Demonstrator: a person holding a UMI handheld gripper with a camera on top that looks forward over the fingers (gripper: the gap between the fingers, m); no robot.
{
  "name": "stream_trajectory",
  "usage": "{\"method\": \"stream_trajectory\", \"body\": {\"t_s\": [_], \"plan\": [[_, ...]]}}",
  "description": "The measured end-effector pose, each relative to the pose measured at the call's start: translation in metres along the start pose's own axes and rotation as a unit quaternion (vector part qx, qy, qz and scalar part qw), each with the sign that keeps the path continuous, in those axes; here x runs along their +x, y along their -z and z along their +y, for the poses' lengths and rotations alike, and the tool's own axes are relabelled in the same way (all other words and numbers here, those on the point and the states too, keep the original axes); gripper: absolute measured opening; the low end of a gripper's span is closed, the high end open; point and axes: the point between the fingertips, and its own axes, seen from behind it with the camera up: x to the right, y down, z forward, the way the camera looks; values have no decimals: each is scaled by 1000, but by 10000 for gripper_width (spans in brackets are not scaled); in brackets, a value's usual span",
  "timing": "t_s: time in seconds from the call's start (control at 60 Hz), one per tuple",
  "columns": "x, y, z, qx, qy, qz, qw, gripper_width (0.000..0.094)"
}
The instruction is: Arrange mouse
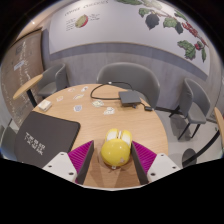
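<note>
Gripper view, looking forward along my claw (113,160) over a round wooden surface (85,100) ringed by grey chairs. Furthest left, near me, a dark mouse mat (42,135) with white lettering lies flat on the surface. Moving right, the left magenta pad (82,157) presses the side of a yellow mouse (115,150), rounded and glossy. The mouse sits between the two fingers, and the right magenta pad (145,159) touches its other flank, so I read the claw as closed on the mouse and holding it just above the surface, beside the mat's right edge.

My judgement on handling: the mouse looks like a light, rigid plastic shell, smooth enough to slip if squeezed weakly, yet not fragile. The curved flanks at its widest part, where the pads meet it now, seem the best place to hold.

Beyond the mouse, further across the surface, lies a small white item (98,101) and, to its right, a dark flat object (131,96); I cannot tell what either is. No containers are visible.
</note>
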Motion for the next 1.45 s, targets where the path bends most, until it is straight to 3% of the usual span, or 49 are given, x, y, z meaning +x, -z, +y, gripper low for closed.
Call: {"method": "stream_trajectory", "body": {"t_s": [0.083, 0.233, 0.317, 0.433, 0.533, 0.6, 0.667, 0.75, 0.833, 0.917, 1.017, 1.117, 1.25, 1.333, 1.45], "plan": [[-1, -5, -5, 4, -5, 6, 1000, 506], [7, -1, -9, 44, 24, 40, 998, 362], [12, 9, -6, 50, 24, 68, 996, 354], [-22, 51, -35, 92, -52, 47, 993, 354], [-97, 91, -82, 166, -49, 12, 985, 354], [-146, 100, -92, 181, -39, 2, 983, 355], [-195, 88, -77, 169, -31, -14, 985, 358], [-238, 60, -45, 119, -32, -27, 992, 358], [-246, 37, -11, 73, -32, -2, 997, 360], [-249, 27, 7, 57, -33, 16, 998, 363], [-244, 23, 10, 57, -31, 16, 998, 425], [-247, 23, 14, 40, -9, -12, 999, 523], [-254, 46, 17, 48, 4, -74, 996, 855], [-246, 70, 23, 60, 7, -104, 993, 866], [-218, 95, 38, 74, 0, -109, 991, 861]]}}
